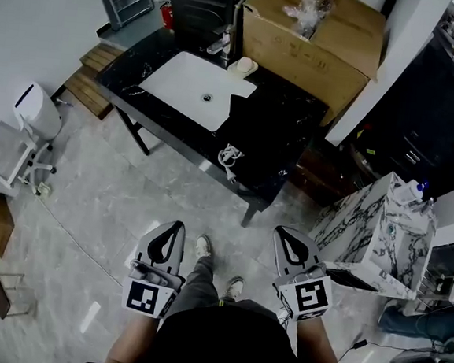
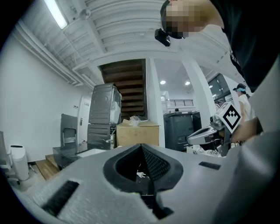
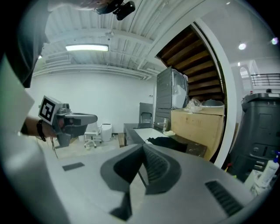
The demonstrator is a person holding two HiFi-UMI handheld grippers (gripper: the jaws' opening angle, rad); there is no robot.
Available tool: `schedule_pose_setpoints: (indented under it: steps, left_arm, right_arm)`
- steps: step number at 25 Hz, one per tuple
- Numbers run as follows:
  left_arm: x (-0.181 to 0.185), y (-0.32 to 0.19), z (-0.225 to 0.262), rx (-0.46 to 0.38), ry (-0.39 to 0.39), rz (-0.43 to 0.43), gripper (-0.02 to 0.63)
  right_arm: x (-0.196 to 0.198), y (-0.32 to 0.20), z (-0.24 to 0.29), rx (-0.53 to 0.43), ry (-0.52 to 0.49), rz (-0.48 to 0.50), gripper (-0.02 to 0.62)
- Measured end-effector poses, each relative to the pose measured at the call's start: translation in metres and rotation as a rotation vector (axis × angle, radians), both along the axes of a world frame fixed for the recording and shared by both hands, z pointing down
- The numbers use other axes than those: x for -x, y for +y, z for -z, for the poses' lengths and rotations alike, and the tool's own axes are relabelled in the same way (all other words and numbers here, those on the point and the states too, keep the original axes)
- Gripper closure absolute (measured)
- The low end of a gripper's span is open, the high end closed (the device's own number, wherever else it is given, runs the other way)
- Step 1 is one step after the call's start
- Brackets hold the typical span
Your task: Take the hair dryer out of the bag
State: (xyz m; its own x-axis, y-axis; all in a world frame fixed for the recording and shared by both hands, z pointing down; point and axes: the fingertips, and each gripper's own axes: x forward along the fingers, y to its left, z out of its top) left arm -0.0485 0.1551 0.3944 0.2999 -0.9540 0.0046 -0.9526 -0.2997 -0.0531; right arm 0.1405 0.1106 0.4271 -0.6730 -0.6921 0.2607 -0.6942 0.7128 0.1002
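Well short of the table (image 1: 176, 133), left gripper (image 1: 177, 228) and right gripper (image 1: 282, 235) hang clenched and empty at lower frame; the black bag (image 1: 243, 107) lies untouched upper centre, hair dryer unseen, presumably inside.

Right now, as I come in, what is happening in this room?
A person stands in front of a black table with a gripper in each hand. The left gripper and the right gripper are both shut, hold nothing and touch nothing on the table. A black bag lies beside the white basin, and a white cable lies near the front edge. No hair dryer is visible.
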Motion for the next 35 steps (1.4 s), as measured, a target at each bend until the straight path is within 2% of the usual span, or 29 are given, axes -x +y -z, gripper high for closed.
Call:
schedule_pose_setpoints:
  steps: [5,7,10,17,26,30,33,35]
  left_arm:
    - [0.025,-0.053,0.005,-0.015,0.014,-0.04,0.586]
    - [0.038,-0.074,0.009,-0.02,0.042,-0.048,0.586]
    - [0.057,-0.101,0.002,0.026,0.096,-0.064,0.586]
    - [0.091,-0.149,-0.008,0.058,0.14,-0.124,0.586]
    - [0.087,-0.186,-0.021,0.086,0.183,-0.204,0.586]
    - [0.074,-0.201,-0.021,0.098,0.17,-0.223,0.586]
    - [0.071,-0.212,-0.015,0.073,0.155,-0.2,0.586]
    - [0.072,-0.219,-0.003,0.026,0.146,-0.18,0.586]
  right_arm:
    - [0.03,-0.044,0.006,-0.005,0.027,-0.006,0.583]
    - [0.048,-0.064,0.012,-0.012,0.04,0.005,0.583]
    - [0.078,-0.088,0.016,-0.01,0.043,0.011,0.583]
    - [0.13,-0.12,0.021,0.02,0.073,-0.012,0.583]
    - [0.14,-0.142,0.004,0.04,0.172,-0.028,0.582]
    - [0.131,-0.159,0.003,0.036,0.144,-0.038,0.583]
    - [0.124,-0.172,-0.004,0.044,0.146,-0.025,0.581]
    - [0.124,-0.177,-0.014,0.042,0.166,0.025,0.58]
